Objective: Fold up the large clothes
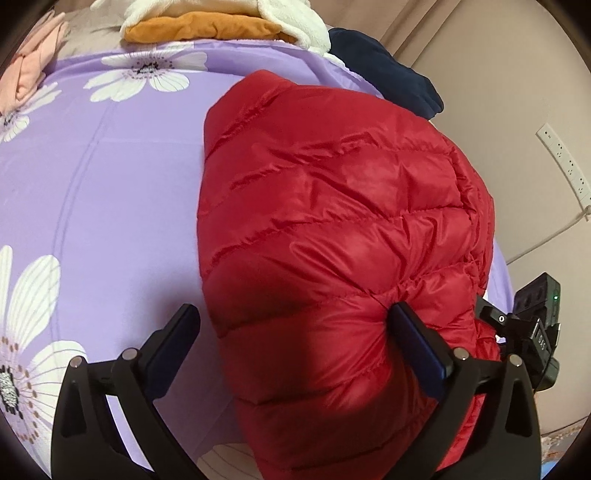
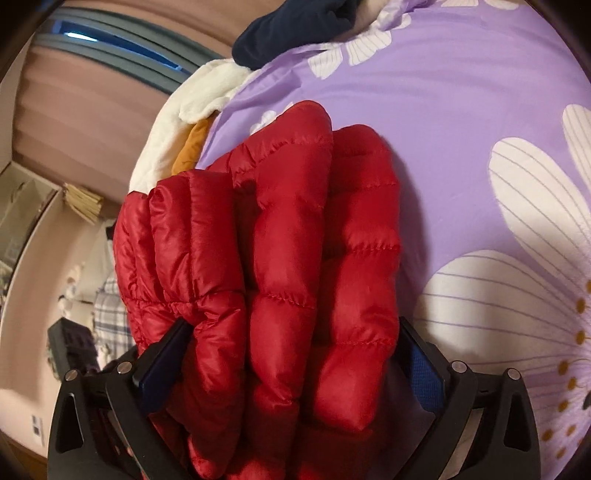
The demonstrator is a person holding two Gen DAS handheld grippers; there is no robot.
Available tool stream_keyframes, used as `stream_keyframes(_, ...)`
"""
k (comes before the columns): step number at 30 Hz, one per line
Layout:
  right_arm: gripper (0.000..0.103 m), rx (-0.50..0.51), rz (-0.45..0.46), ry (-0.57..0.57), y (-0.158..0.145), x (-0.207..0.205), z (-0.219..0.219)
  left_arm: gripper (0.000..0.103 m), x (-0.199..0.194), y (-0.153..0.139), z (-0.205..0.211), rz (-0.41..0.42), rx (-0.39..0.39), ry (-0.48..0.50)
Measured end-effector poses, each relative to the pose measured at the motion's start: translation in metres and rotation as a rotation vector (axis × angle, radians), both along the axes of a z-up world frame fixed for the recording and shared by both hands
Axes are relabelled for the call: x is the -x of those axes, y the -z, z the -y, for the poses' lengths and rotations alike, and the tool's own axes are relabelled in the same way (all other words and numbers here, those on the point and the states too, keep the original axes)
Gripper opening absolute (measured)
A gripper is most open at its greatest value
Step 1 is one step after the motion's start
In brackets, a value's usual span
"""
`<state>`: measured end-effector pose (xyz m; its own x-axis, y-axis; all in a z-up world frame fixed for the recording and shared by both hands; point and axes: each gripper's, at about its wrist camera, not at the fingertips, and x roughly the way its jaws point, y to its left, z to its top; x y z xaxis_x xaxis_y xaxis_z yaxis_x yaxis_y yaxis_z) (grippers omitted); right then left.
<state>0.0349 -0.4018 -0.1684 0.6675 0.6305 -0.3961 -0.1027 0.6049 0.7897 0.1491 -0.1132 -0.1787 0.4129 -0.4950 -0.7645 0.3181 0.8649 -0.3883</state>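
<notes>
A red quilted down jacket [image 1: 332, 229] lies folded on the purple flowered bedsheet [image 1: 110, 184]. My left gripper [image 1: 295, 314] is open wide over the jacket's near edge; its right finger [image 1: 413, 332] presses into the padding and its left finger [image 1: 177, 332] is above the sheet. In the right wrist view the folded jacket [image 2: 288, 258] bulges between the fingers of my right gripper [image 2: 291, 328], which stands open around the thick layers. The right gripper's body shows at the right edge of the left wrist view [image 1: 532, 325].
At the bed's far end lie an orange garment [image 1: 203, 27], a white fleece [image 1: 295, 22], a dark navy garment [image 1: 388, 74] and pink clothing [image 1: 29, 70]. A wall with a power strip [image 1: 565, 162] is on the right. The right wrist view shows curtains and furniture [image 2: 55, 221].
</notes>
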Motion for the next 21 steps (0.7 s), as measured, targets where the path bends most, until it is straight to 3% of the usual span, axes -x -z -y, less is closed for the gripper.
stream_keyframes(14,0.101,-0.001,-0.003,-0.016,-0.003,-0.013,-0.013,0.102,-0.003,0.002,0.012,0.001,0.013,0.023)
stream_keyframes(21,0.088,-0.034,0.036,-0.046,-0.001,-0.014,-0.017,0.095,0.004,-0.001,0.018,0.05,-0.018,0.061)
